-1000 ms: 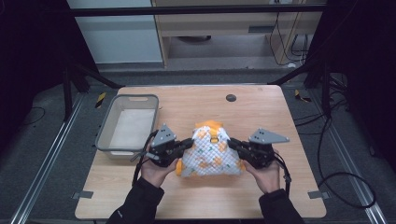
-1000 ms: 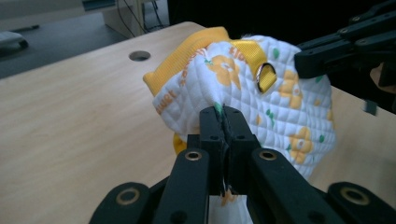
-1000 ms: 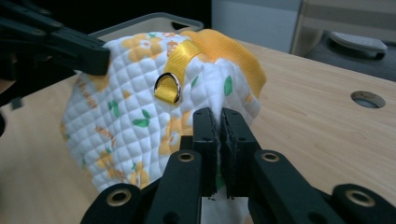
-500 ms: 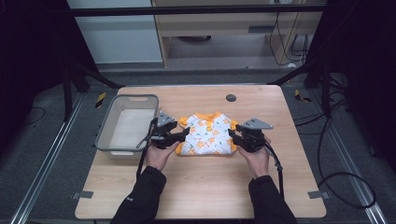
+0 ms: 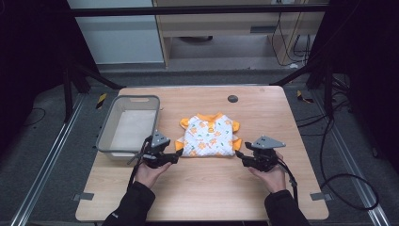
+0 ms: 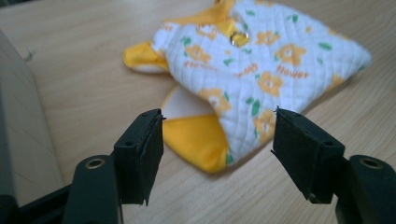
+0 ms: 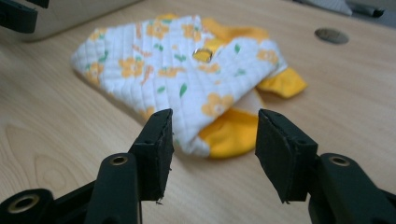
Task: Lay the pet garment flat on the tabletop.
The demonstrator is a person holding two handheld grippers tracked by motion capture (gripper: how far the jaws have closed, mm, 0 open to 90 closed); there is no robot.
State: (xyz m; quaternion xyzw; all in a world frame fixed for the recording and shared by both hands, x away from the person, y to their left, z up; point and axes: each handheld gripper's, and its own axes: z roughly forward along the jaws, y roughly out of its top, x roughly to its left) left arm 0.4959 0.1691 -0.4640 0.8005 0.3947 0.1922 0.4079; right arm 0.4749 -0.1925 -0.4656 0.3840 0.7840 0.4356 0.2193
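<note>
Garment lies flat mid-worktop, right of the bin, its underside hidden. Left claw and right claw sit at its near corners, jaws just opened, holding nothing. Earlier both held it bunched up; now it's released.

Tray — cut off, blurred

Looks like a lab / test rig, not a home. Wooden table sits inside a metal rail frame w/ dark curtains both sides. Loose cables trail over grey floor. Bare shelf unit behind; hazard-tape marks by the table corners.
</note>
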